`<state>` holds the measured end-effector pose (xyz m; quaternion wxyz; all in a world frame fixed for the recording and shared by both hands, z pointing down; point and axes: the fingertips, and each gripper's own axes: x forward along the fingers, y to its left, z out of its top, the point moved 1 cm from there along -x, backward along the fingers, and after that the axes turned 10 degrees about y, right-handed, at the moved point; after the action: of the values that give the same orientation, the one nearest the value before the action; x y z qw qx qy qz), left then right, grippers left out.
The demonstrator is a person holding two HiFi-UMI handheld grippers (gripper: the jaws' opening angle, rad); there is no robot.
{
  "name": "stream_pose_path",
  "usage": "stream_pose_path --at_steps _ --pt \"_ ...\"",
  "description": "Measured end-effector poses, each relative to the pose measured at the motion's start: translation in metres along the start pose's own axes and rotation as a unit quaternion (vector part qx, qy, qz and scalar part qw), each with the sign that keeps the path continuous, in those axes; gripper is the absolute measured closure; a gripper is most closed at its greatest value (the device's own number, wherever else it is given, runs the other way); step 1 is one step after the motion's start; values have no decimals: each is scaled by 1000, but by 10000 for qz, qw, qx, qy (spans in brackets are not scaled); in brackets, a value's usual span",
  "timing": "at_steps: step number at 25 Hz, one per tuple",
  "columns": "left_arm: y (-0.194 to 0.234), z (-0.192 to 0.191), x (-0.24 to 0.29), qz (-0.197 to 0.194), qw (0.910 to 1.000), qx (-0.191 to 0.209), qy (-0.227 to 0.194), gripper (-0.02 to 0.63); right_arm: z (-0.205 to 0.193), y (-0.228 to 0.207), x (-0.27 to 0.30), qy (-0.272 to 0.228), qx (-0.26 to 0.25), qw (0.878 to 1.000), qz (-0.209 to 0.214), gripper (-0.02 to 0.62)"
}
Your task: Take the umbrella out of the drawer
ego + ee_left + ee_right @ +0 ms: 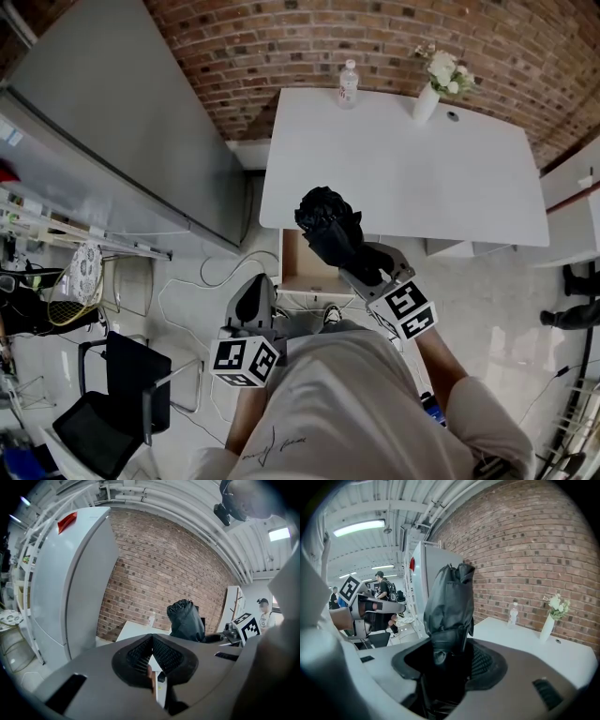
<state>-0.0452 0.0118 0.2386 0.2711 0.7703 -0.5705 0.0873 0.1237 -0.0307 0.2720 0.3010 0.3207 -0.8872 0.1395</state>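
Left gripper (253, 292) closed and empty; right gripper (350, 251) clamped on the umbrella (325, 217).

Lower left of centre in the head view, the left gripper hangs with its jaws together on nothing, just beside the open drawer (293, 264) under the near edge of the white table (403, 159). At centre, the folded black umbrella stands roughly upright, its lower end pinched between the right gripper's jaws and its bunched top over the table's near edge, above and clear of the drawer. Step in hand, as judged: the take-out itself, nearly done. The next move likely calls for a steady carry rightward over the bare tabletop and a low set-down, well short of the bottle (348, 82) and vase (427, 99) at the upper right.
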Motion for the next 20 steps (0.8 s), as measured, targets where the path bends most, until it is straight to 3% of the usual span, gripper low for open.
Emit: stream_pose_path --at_steps 20 --pt "-5 20 -6 102 9990 84 -437 589 23 -22 -51 -1281 487 9888 -599 368"
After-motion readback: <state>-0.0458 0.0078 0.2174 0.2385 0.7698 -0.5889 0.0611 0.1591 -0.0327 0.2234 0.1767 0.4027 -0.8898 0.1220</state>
